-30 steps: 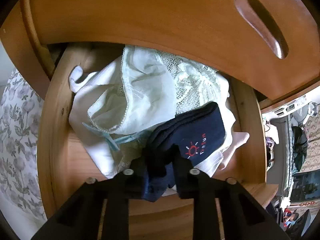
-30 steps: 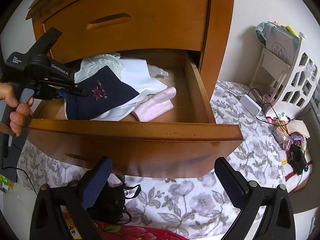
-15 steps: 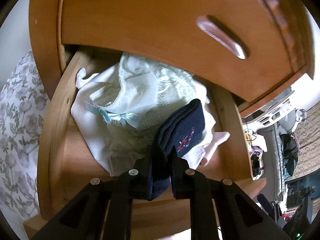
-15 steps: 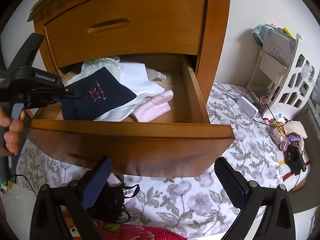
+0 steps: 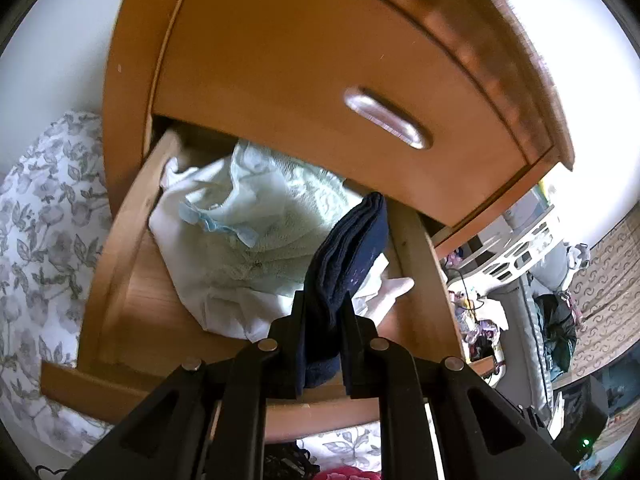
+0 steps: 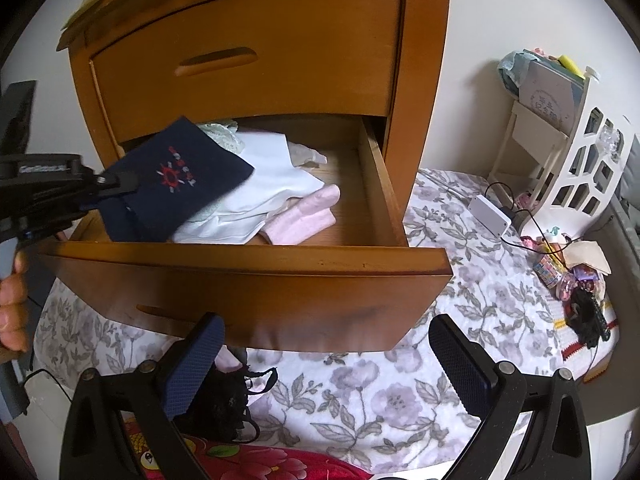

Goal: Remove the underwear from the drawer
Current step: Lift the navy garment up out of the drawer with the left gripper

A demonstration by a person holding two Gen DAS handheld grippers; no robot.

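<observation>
My left hand-held gripper (image 5: 322,316) is clamped tight on the folded navy underwear (image 5: 352,248), pinching one end of it between the fingers. The piece hangs lifted above the open drawer (image 6: 384,188), clear of the white and mint laundry (image 5: 248,240) piled underneath, its red sun emblem showing from the right-side view. A pink garment (image 6: 308,212) lies in the drawer beside the pile. My right hand-held gripper (image 6: 326,364) hovers wide apart and empty, low in front of the drawer's front panel, over the floral bedsheet (image 6: 472,300).
</observation>
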